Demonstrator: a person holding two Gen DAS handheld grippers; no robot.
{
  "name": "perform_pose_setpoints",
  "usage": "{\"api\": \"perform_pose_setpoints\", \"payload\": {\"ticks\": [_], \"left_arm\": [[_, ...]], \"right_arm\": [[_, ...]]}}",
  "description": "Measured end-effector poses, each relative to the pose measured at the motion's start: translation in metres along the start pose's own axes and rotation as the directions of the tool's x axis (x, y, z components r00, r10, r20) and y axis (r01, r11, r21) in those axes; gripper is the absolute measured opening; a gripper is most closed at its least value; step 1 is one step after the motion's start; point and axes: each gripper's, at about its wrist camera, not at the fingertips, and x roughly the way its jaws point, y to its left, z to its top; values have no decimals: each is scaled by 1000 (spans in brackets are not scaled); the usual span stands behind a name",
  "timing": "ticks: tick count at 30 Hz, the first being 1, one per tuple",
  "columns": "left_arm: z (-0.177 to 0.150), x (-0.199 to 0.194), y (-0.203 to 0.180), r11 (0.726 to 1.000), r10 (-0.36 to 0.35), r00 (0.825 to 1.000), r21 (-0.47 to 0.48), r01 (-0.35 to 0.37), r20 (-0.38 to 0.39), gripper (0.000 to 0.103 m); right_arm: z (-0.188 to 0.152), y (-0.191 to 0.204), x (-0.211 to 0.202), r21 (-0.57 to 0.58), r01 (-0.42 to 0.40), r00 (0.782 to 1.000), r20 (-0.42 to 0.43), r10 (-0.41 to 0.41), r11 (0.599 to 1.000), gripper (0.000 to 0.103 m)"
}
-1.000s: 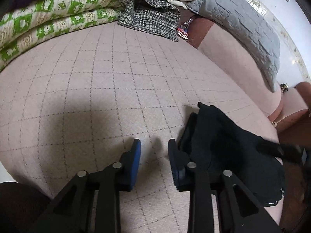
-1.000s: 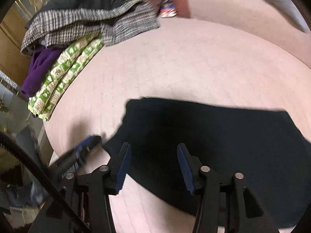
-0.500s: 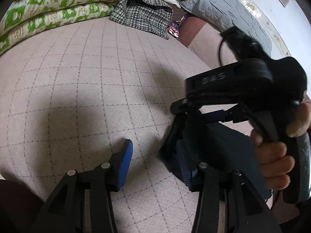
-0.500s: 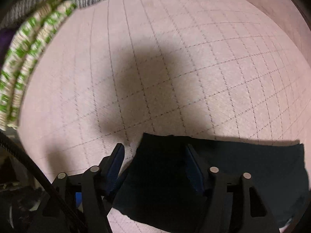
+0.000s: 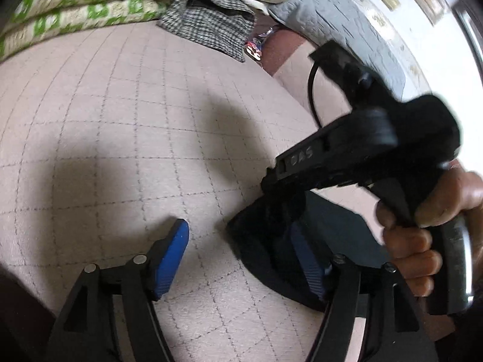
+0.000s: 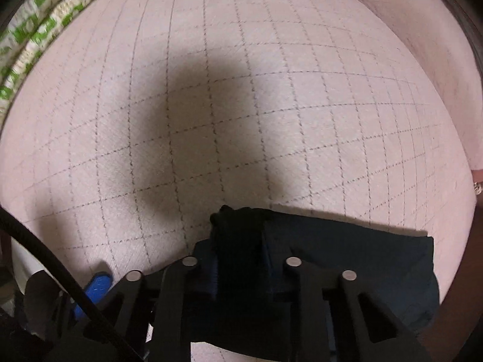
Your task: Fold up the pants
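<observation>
The black pants [image 6: 362,259] lie on the pink quilted bed, near its front edge; they also show in the left wrist view [image 5: 271,253]. My right gripper [image 6: 238,268] is shut on a bunched corner of the pants; from the left wrist view its black body [image 5: 347,154] reaches in from the right, held by a hand. My left gripper [image 5: 241,259] is open, its right blue pad resting on the pants' edge and its left pad [image 5: 172,253] over bare bedding.
A green-and-white folded quilt [image 5: 75,3] and a houndstooth garment [image 5: 208,24] lie at the far side of the bed. A grey pillow [image 5: 338,24] leans at the back right. The pink quilted cover [image 6: 241,90] stretches ahead.
My right gripper has closed on the corner of the pants, bunching the cloth. My left gripper has opened wider and stayed by the pants' edge.
</observation>
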Motion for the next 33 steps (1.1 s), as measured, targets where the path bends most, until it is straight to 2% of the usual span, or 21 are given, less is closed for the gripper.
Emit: {"api": "perform_pose_setpoints", "payload": {"ticks": [1,2,3,4,6,12,18,21,24,26,28,30,31,33], "left_arm": [[-1,3,-3,1000,8,1000,14,-8,-8,69],[-2,7,-7,1000,4,1000,28,-3,-23,64],[-3,11,-12,999,-8,999,45,10,-45,32],[-4,15,-16,998,-17,997,67,22,-72,9],[-5,16,-25,995,1,998,102,6,-68,9],[-7,8,-53,994,-56,994,93,64,-91,9],[-20,19,-109,977,-91,985,179,117,-147,9],[-37,28,-143,959,-98,979,246,142,-181,9],[-56,37,-173,937,-94,972,310,159,-213,10],[-68,39,-187,925,-93,967,338,173,-238,14],[-78,38,-194,915,-95,961,357,187,-260,31],[-84,30,-194,911,-93,962,367,187,-258,42],[-86,24,-191,911,-92,963,369,185,-254,46],[-85,14,-183,913,-84,967,370,170,-239,47]], "right_arm": [[-2,-2,-2,4,-8,1000,8,8,1000,21],[-4,-5,-5,10,-17,1000,17,17,1000,21],[-6,-7,-9,15,-30,999,30,30,999,21],[-8,-12,-14,15,-38,999,36,37,999,21],[-15,-14,-23,18,-64,997,52,63,998,20],[-48,-49,-52,51,-153,980,138,144,987,20],[-86,-128,-62,119,-212,961,206,185,970,20],[-109,-170,-59,168,-236,954,227,195,957,20],[-121,-193,-42,212,-233,954,238,181,949,20],[-129,-209,-35,228,-220,957,240,164,948,22],[-139,-227,-24,259,-167,966,237,105,951,28],[-152,-248,-19,309,-79,971,239,3,948,33],[-159,-258,-18,331,-71,969,247,-14,941,37],[-172,-271,-24,367,-89,960,280,-18,926,38]]}}
